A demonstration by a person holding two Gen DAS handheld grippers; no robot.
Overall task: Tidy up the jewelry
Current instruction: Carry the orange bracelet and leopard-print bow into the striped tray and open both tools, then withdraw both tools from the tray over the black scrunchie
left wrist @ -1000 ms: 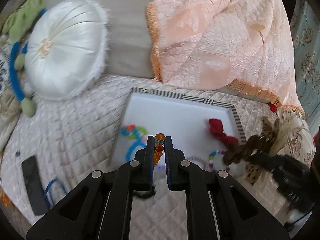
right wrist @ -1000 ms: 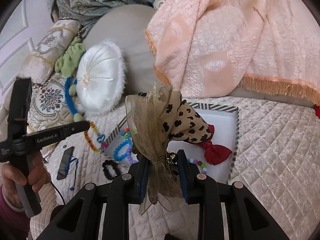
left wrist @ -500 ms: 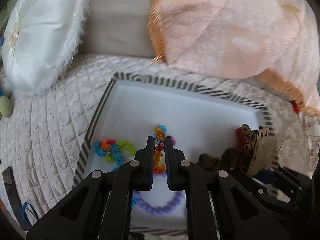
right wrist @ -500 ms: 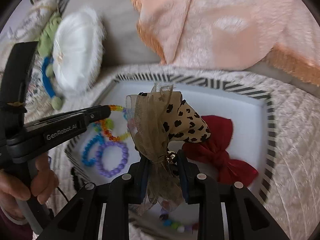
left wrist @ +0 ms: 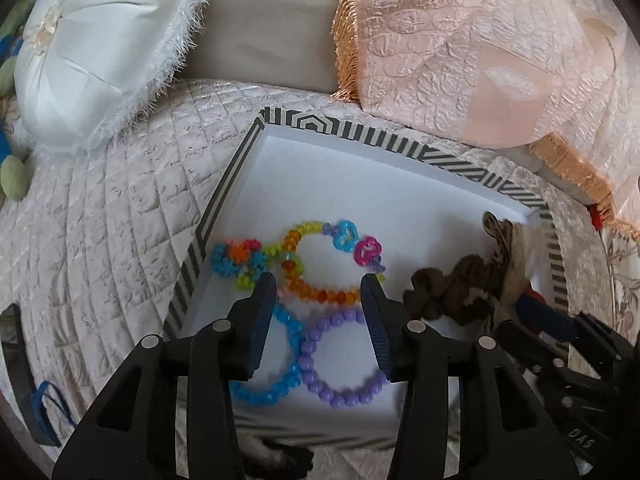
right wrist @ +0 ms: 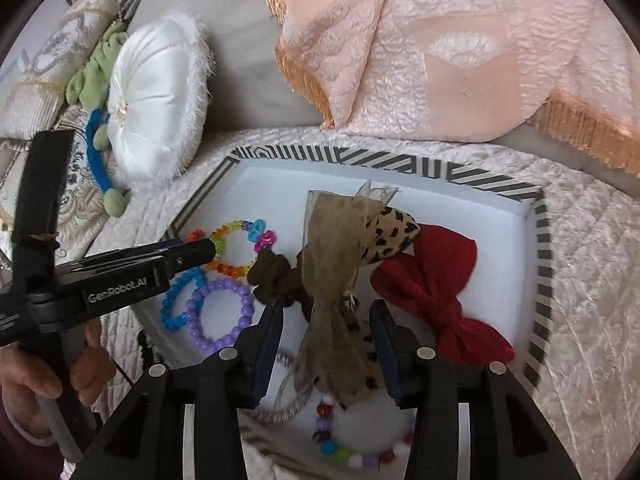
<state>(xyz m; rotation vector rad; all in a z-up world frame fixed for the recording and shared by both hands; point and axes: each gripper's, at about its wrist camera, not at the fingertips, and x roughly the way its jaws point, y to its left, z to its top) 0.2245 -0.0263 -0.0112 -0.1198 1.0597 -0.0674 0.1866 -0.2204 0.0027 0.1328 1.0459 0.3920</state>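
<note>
The white tray [right wrist: 516, 208] with its striped black-and-white rim sits in the middle of both views on a quilted cream bedspread [left wrist: 100, 220].

In it I count three bead bracelets at the left: a rainbow one [left wrist: 320, 264] with two heart charms, a blue one [left wrist: 276, 376] and a purple one [left wrist: 340, 360] lying side by side below it. A fourth bracelet of mixed beads [right wrist: 352, 452] lies at the lower edge of the right wrist view. There are two bows: a gauzy leopard-print bow [right wrist: 344, 280] at centre and a red bow [right wrist: 436, 296] to its right, plus one brown scrunchie [right wrist: 276, 276] touching the leopard bow's left side.

The left gripper [left wrist: 320, 304] has just opened; its jaws stand apart over the rainbow bracelet, which lies loose on the tray floor. The right gripper [right wrist: 326, 328] has also just been opening, its jaws apart on either side of the leopard bow without pressing it.

One white round cushion [left wrist: 92, 48] lies upper left, and one peach fringed throw [left wrist: 480, 48] upper right.
</note>
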